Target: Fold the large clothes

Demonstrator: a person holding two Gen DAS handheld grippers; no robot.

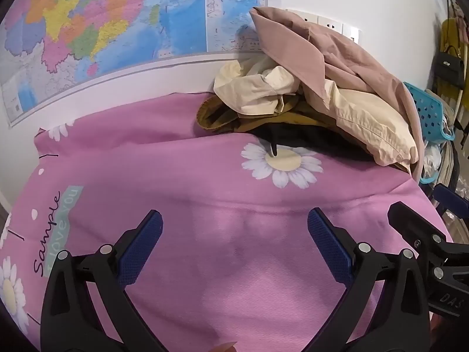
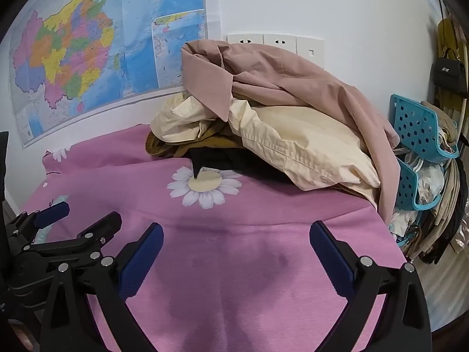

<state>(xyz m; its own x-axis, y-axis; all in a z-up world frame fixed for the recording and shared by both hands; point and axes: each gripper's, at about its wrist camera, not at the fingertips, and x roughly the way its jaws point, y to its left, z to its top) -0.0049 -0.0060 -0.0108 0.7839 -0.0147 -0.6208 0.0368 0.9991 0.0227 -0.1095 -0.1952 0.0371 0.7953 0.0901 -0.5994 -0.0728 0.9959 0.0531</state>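
Note:
A heap of large clothes [image 1: 337, 94] lies at the back right of the bed. A dusty-pink garment [image 2: 278, 73] is on top, a cream one [image 2: 307, 146] under it, and mustard and black pieces at the bottom. A pink knit cloth [image 1: 234, 264] lies flat in front, and its far hem runs across just beyond my fingertips. My left gripper [image 1: 234, 220] hovers over this cloth, open, with nothing between its blue pads. Close beside it on the right, my right gripper [image 2: 236, 230] is also open and empty. Each gripper shows at the edge of the other's view: right gripper [image 1: 419, 202], left gripper [image 2: 88, 214].
The bed wears a pink daisy-print sheet [image 1: 132, 170]. A large coloured map [image 1: 102, 29] and wall sockets [image 2: 278, 42] are behind it. Blue plastic baskets [image 2: 419, 126] stuffed with items and a hanging black handbag [image 2: 448, 73] crowd the right side past the bed's edge.

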